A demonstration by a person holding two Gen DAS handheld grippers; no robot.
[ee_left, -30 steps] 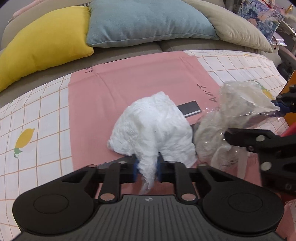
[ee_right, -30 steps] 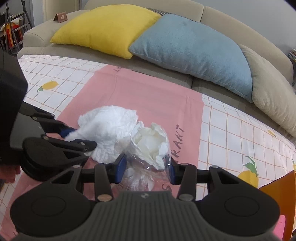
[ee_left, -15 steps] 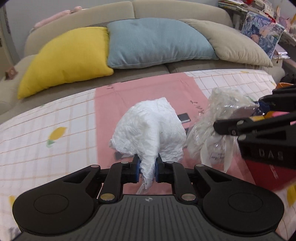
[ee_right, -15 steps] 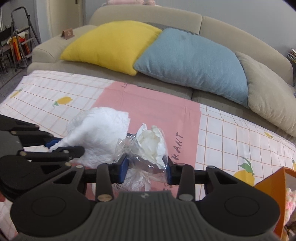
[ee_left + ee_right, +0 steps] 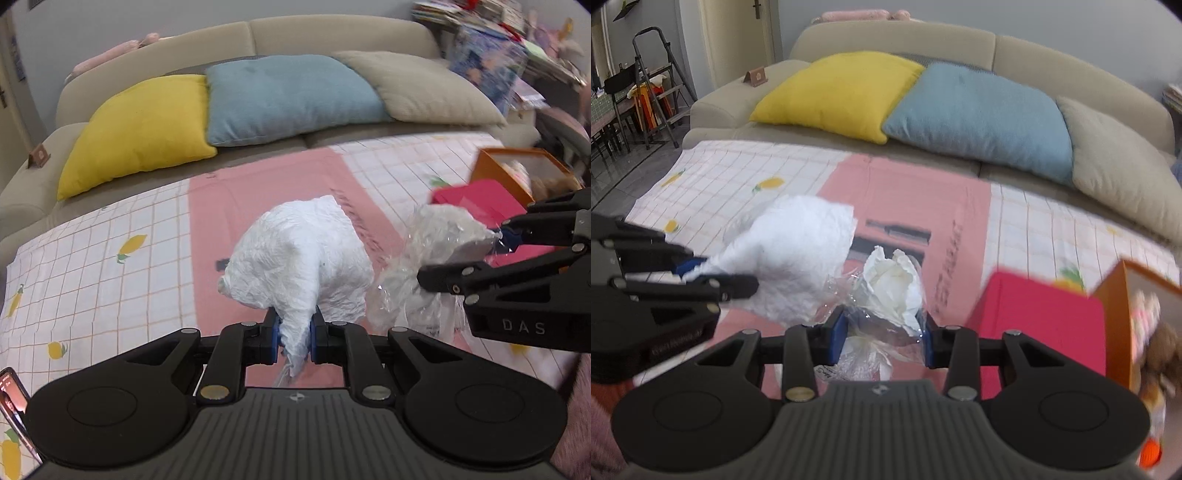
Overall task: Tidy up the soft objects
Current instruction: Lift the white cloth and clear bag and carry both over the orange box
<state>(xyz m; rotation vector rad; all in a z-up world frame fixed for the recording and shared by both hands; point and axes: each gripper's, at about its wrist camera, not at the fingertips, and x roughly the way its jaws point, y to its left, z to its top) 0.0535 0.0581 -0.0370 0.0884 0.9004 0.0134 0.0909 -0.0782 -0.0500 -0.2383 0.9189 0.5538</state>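
Note:
A crumpled white paper towel (image 5: 299,254) hangs in the air above the table, my left gripper (image 5: 293,338) shut on its lower tail. To its right, a clear plastic bag with white paper inside (image 5: 424,266) is held up by my right gripper (image 5: 480,251), which enters from the right edge. In the right wrist view that gripper (image 5: 884,332) is shut on the plastic bag (image 5: 886,295), and the white towel (image 5: 798,254) hangs left of it in my left gripper (image 5: 701,271).
Below lies a lemon-print cloth (image 5: 92,266) with a pink mat (image 5: 280,192) in the middle. At the right stand a pink box (image 5: 1041,325) and an orange box (image 5: 1123,295) with plush toys. A sofa behind carries yellow (image 5: 140,125), blue (image 5: 291,96) and beige (image 5: 428,85) cushions.
Both grippers have risen with their loads and pulled back from the sofa. The pink and orange boxes have come into view at the right.

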